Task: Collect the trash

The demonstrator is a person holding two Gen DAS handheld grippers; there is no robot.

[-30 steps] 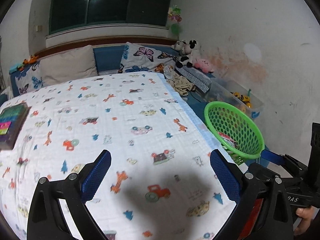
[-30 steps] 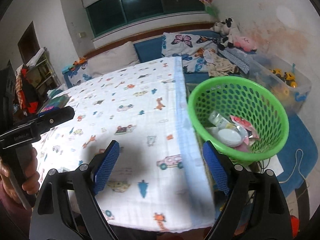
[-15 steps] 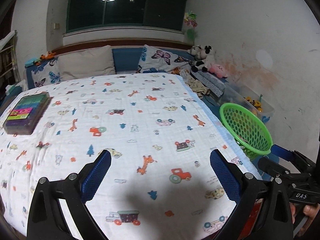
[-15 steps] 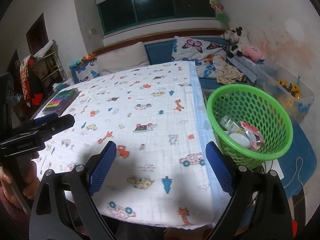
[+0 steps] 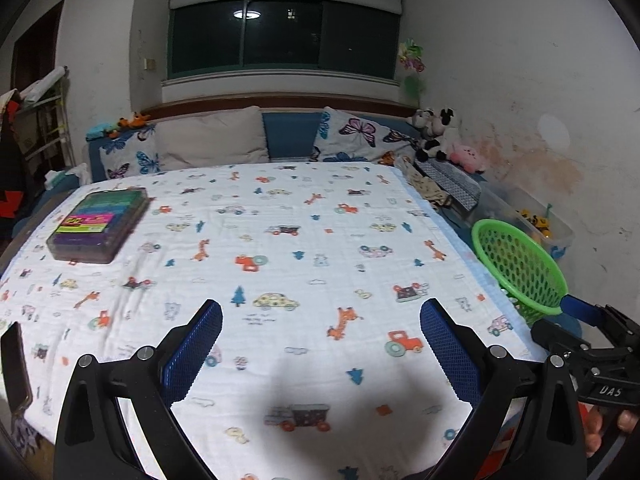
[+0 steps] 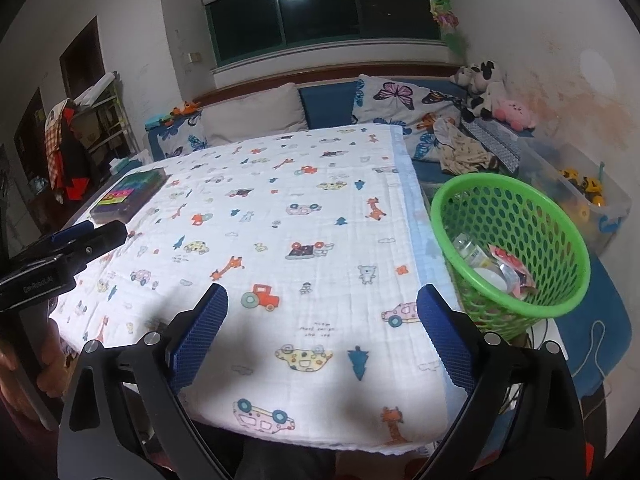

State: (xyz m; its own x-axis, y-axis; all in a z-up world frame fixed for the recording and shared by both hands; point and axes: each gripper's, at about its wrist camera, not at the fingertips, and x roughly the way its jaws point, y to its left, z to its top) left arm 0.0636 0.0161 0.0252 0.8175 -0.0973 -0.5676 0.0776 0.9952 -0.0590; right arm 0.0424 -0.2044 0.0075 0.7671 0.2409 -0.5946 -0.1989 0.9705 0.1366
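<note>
Both grippers have drawn back from the green basket [image 6: 508,248]; right gripper [image 6: 322,320] nearer, jaws opening, empty; left gripper [image 5: 320,340] spread, empty.

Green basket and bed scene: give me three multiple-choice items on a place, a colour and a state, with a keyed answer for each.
1. Where does the green basket stand?
A. on the bed
B. beside the bed's right edge
C. on the windowsill

2. What colour are the gripper pads?
A. blue
B. red
C. yellow

3. What is the right gripper holding?
A. a wrapper
B. the colourful box
C. nothing

Answers: 1 B, the basket sits off the patterned sheet, on its right; 2 A, both views show blue textured pads; 3 C, its jaws are opening with only sheet visible between them, and wrappers already lie in the basket.
</note>
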